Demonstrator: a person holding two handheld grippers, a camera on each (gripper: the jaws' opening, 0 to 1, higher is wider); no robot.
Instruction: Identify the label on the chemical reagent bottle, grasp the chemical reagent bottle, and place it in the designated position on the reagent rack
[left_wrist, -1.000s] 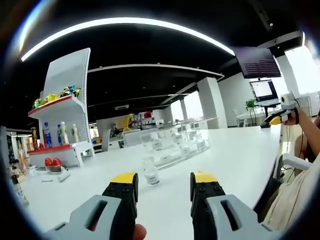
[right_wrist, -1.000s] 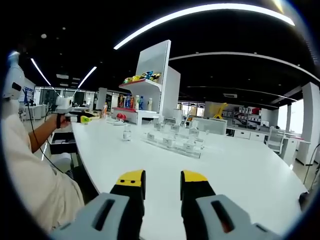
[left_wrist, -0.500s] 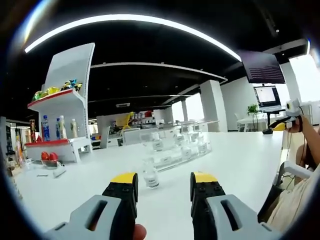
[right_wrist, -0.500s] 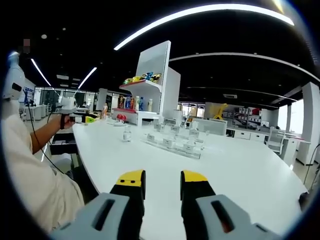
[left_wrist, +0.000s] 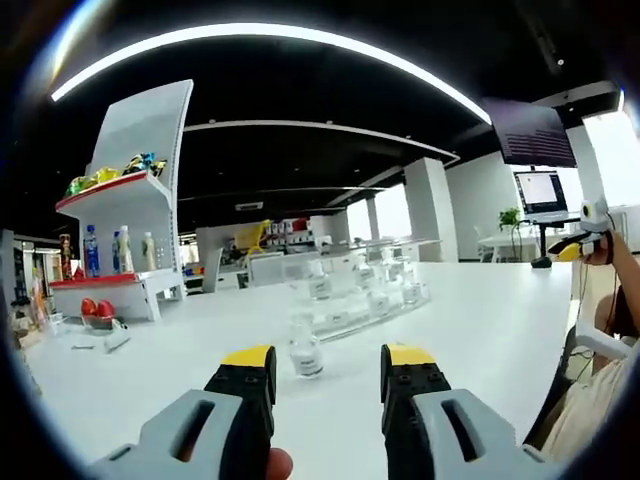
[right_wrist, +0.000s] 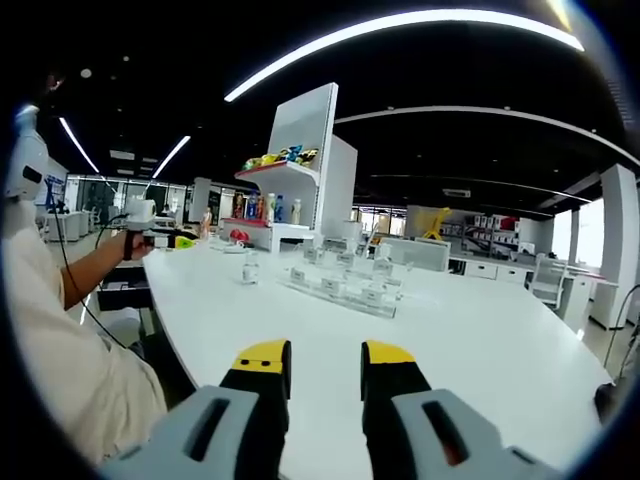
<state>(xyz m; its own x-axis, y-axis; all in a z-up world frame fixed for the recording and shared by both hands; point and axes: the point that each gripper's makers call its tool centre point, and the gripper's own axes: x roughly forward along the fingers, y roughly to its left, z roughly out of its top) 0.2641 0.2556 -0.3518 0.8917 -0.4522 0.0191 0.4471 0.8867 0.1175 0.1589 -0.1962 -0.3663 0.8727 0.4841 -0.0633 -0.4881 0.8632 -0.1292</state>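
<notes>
Clear glass reagent bottle (left_wrist: 305, 349) stands upright at 12 o'clock, near the spread left gripper (left_wrist: 328, 362); right gripper (right_wrist: 326, 358) also spread, farther.

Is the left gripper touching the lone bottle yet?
Apart. In the left gripper view, the open left gripper sits short of the bottle, with bare white table visible between the jaw tips and the bottle.

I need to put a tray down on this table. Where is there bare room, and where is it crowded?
Free: the table between the right gripper and the rack, and on to its far right end. Crowded: the rack with its bottles, the lone bottle ahead of the left gripper, and the shelf end.
</notes>
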